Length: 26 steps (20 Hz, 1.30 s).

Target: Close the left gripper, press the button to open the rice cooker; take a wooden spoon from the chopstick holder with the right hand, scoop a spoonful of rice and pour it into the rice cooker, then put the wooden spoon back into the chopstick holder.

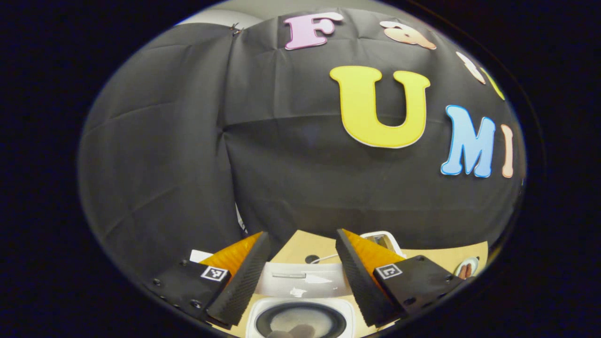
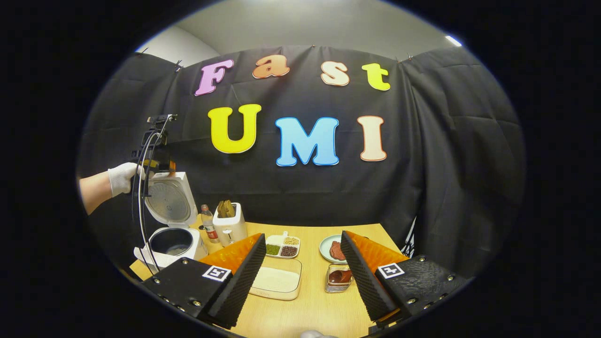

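The white rice cooker stands at the table's left end with its lid swung up. A gloved hand holds my left gripper just above the raised lid. In the left gripper view my left gripper is open, looking down past the lid into the dark pot. My right gripper is open and holds nothing, hovering above a shallow tray of rice. The white chopstick holder with wooden spoons stands right of the cooker.
A small bottle stands between cooker and holder. A divided dish of beans, a plate with meat and a small glass box lie on the wooden table. Cables hang from the left gripper.
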Available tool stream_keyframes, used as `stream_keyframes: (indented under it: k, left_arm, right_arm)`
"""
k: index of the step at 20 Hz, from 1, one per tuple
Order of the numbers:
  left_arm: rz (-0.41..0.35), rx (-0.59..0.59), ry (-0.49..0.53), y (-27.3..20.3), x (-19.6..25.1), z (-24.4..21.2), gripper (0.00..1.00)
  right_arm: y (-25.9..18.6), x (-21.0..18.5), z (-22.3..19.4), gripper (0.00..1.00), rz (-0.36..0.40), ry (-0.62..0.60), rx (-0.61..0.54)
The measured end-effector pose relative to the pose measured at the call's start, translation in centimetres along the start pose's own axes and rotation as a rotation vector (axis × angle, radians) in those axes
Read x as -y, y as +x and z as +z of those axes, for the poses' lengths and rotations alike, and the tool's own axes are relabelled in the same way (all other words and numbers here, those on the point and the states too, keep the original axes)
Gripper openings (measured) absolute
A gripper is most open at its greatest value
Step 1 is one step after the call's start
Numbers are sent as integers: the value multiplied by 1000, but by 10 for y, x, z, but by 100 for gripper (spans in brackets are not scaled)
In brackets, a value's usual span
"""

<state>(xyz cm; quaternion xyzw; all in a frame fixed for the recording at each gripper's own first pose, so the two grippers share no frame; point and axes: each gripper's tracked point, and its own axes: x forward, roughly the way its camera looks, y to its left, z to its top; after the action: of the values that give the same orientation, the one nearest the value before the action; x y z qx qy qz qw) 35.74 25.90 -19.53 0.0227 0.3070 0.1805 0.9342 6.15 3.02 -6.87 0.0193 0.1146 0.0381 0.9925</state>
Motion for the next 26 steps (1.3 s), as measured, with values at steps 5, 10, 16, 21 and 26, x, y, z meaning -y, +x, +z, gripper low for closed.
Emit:
stream_keyframes:
  k: [5,10,16,21,26]
  left_arm:
    - [-8,-45,-9,-25,-1,-12,100]
    - [-18,-83,-10,-61,0,-37,100]
    - [-33,-188,-14,-108,2,-96,97]
    - [-73,-346,-46,-124,5,-183,100]
    - [-76,-428,4,-131,4,-232,97]
  right_arm:
    - [-1,-6,-1,98,27,15,-9]
    - [-10,-9,-6,98,59,26,-17]
    - [-21,-9,-19,98,86,41,-42]
    - [-25,-9,-33,98,107,49,-73]
    - [-24,-13,-38,98,122,53,-89]
